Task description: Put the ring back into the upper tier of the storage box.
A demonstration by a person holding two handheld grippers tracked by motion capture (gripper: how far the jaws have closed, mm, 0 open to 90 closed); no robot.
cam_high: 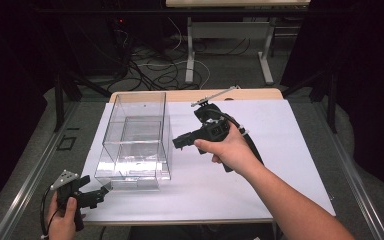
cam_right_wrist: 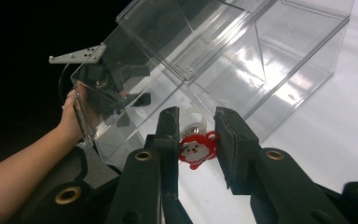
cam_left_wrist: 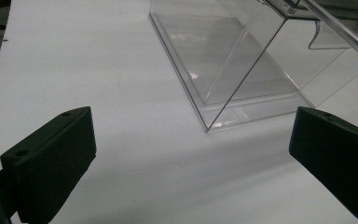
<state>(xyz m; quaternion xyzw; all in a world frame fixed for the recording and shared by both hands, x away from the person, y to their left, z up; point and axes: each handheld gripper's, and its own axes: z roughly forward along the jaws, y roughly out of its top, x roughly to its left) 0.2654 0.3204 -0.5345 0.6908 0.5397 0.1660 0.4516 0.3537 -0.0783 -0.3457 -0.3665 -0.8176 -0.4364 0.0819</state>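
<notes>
Tongs on the right (cam_right_wrist: 193, 135) are clamped on a small red charm with a white monkey-like face (cam_right_wrist: 196, 148), and a bit of clear, pale stuff shows just behind the charm, too blurred to name. That charm is a light, stiff little piece, probably plastic or enamel with a smooth, slippery face, so the pinch across its flat sides, as it sits now, looks the safest hold; a grip on the thin loops at its edge would likely let it twist. Seen from above, the right tongs (cam_high: 181, 141) hover just beside the right wall of the clear acrylic box (cam_high: 139, 140), near its open top. The box stands on the white surface (cam_high: 260, 150), rigid and glossy, likely to scratch or skid if knocked. Within the box a smaller clear tray-like compartment sits, and nothing shows inside either one. The left tongs (cam_left_wrist: 191, 154) stand wide apart, gripping nothing, low at the near corner of the box, held by the person's left hand (cam_high: 62, 220).
</notes>
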